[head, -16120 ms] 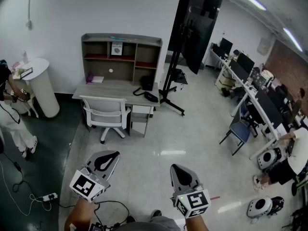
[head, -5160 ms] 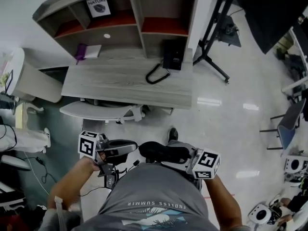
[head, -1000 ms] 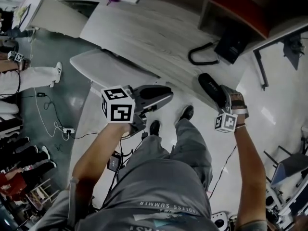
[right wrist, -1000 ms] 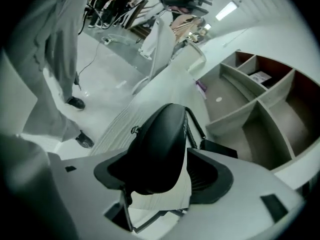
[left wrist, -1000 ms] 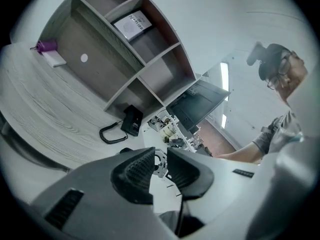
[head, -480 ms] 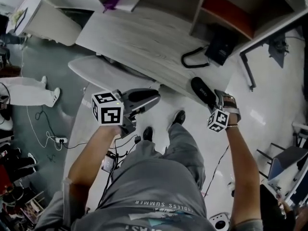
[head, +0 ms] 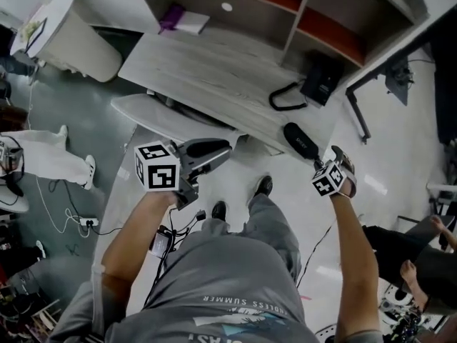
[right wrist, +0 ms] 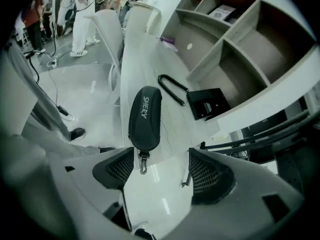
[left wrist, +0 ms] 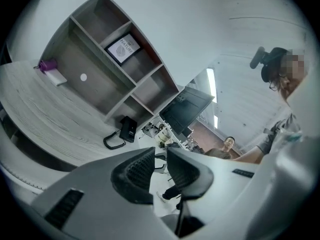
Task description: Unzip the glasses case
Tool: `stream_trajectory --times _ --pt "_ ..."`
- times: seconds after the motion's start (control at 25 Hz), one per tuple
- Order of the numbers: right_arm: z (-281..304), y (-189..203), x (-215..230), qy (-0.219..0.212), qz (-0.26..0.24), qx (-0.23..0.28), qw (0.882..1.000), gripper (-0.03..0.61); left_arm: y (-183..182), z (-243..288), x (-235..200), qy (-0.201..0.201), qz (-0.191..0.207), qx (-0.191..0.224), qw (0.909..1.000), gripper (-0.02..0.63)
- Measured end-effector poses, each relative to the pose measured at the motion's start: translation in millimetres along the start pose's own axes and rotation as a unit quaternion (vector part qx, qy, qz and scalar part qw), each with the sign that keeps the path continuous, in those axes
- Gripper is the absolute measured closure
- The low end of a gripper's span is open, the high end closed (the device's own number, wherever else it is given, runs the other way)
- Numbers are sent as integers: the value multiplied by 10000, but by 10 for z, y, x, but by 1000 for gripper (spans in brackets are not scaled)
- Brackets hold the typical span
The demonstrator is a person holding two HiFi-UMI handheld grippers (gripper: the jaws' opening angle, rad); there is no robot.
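Observation:
The black zipped glasses case (head: 300, 141) lies on the near right corner of the grey wooden desk (head: 207, 70). In the right gripper view the case (right wrist: 145, 115) points towards me, and its metal clip (right wrist: 143, 165) hangs over the desk edge. My right gripper (head: 341, 160) hovers just beyond that corner, tilted steeply down. Its jaws (right wrist: 162, 171) have just swung wide and eased in slightly; they stand open with nothing pressed between the pads. My left gripper (head: 226, 148) floats above the chair, its pads (left wrist: 160, 166) a narrow slit apart and empty.
A black box with a looped cord (head: 318, 78) sits on the desk behind the case. A purple item on a notebook (head: 183, 21) lies at the far left. A white chair (head: 164, 116) is tucked under the desk. Shelves (head: 300, 9) rise behind. People stand at the left.
A second ago the case was at my right gripper's jaws above the desk corner. Now it lies on the desk and the right gripper has drawn back from it. My left gripper has shifted slightly.

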State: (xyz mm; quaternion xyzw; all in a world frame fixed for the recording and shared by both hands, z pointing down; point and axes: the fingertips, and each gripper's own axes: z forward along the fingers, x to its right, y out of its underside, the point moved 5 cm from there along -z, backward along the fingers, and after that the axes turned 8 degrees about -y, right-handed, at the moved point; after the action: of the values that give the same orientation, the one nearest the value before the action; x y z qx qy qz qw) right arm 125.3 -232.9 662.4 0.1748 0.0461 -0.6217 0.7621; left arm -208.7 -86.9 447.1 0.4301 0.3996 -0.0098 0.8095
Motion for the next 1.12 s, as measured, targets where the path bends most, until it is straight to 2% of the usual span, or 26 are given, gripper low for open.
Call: stream_trajectory --times 0.16,0.28,0.36,0.44,0.6,0.72,0.8,0.92,1.0,1.12 --pt "-735 -249 19 513 679 897 9923 281 -119 -113 132 69 358 187 9992 558" --pt "-1486 -635 -125 761 1281 1901 9704 377 -185 -327 235 115 736 380 9965 558" --pt "-1971 -874 -227 730 1687 2608 9477 474 -250 -437 339 124 1034 494 9933 559" --pt "-2430 -1100 -322 565 2030 3316 9196 558 -329 -516 465 151 1360 607 9887 560" --pt "-3182 -1434 -487 85 2561 4366 8624 571 -512 -633 763 220 2075 878 9740 584" --pt "-3600 -1596 -624 -230 2678 4850 8322 571 -611 -740 1002 177 2629 1078 9586 601" --pt "-3845 -1668 -729 -305 2580 5020 8250 572 -674 -809 1153 114 2962 1219 9473 606" --pt "-4140 -1758 -911 -261 2353 5143 8243 574 -741 -936 1314 44 3340 1439 9315 611" --pt "-4268 -1784 -1004 -208 2307 5209 8216 574 -765 -997 1380 47 3481 1544 9247 611" --pt "-4370 -1775 -1073 -52 2329 5238 8193 574 -805 -1030 1433 159 3553 1659 9198 611"
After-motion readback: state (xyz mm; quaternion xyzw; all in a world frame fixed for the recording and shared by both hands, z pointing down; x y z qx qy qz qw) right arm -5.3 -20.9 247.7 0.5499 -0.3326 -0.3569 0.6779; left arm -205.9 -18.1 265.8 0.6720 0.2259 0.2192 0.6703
